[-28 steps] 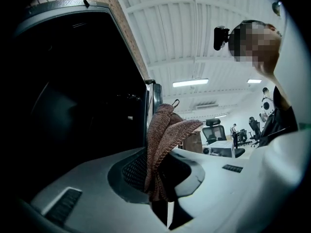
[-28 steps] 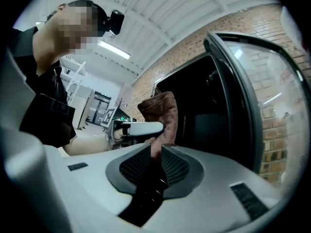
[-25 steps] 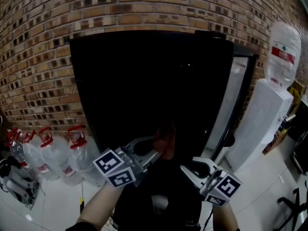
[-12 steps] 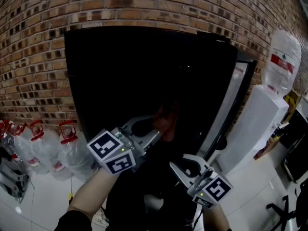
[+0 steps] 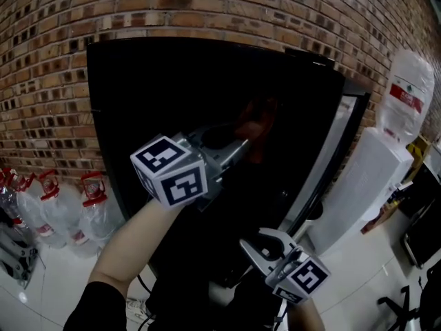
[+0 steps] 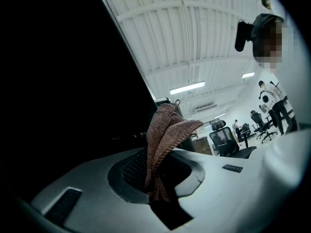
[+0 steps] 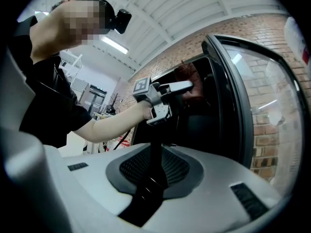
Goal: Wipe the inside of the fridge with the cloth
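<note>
At the open fridge (image 5: 148, 109), high in its dark cavity: the left gripper (image 5: 240, 145) is clamped on the reddish-brown cloth (image 5: 259, 124), which stands out past the jaw tips as a folded wad. The right gripper (image 5: 256, 248) sits low, near the foot of the glass door (image 5: 332, 163), with its jaws together and nothing between them. We judge the step in hand to be a wiping pass over the upper interior. To do it well, we would lead with the cloth's free fold, so that fabric and not jaw plastic meets the wall. We would hold the clamp firm, since little cloth sits inside the jaws, and sweep in overlapping strokes from the top downward. The idle gripper is best kept clear of the door edge. The head view places both grippers against the fridge front, but the interior is black there and contact cannot be read. The left gripper view shows the pinch itself, with the cloth squeezed between both pads, darkness to the left and office chairs (image 6: 226, 141) in a lit hall to the right. The right gripper view shows, from the side, the person's forearm (image 7: 109, 123) reaching in past the door frame.
</note>
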`<state>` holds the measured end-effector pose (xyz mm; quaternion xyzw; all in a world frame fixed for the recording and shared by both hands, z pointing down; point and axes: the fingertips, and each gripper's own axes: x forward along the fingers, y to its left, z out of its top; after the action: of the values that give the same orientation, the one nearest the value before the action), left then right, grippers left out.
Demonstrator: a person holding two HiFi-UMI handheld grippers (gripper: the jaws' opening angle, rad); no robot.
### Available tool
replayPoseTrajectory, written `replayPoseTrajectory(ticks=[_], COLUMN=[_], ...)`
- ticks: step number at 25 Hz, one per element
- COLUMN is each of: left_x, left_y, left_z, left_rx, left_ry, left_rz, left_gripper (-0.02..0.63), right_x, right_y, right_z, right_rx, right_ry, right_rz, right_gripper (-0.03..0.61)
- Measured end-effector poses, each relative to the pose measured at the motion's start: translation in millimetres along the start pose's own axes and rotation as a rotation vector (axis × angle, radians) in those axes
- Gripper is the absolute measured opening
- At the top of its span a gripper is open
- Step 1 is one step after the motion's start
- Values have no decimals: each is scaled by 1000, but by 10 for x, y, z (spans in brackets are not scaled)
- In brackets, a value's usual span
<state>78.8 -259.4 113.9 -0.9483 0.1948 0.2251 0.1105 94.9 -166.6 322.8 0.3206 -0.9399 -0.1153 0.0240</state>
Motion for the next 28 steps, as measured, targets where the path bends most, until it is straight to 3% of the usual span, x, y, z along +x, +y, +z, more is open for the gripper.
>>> replayPoseTrajectory(ticks=[6,17,21,28], left_x=[73,204,271,420], left_y=[199,987,1241,1570], left_z=[191,96,-6,1], left_rx=[-1,109,107,158], left_ry=[-34,34,39,74], left_rz=[40,237,275,333], left_gripper=[67,66,66,60], right_x=[164,62,89,90], right_y=[-4,-199,-193,-264], right_z=[-4,-102,8,10], right_rx=[-20,-8,-6,-23], right_ry=[29,41,2,35], right_rz=[-6,-44,-28,-10], right_gripper=[71,71,71,71])
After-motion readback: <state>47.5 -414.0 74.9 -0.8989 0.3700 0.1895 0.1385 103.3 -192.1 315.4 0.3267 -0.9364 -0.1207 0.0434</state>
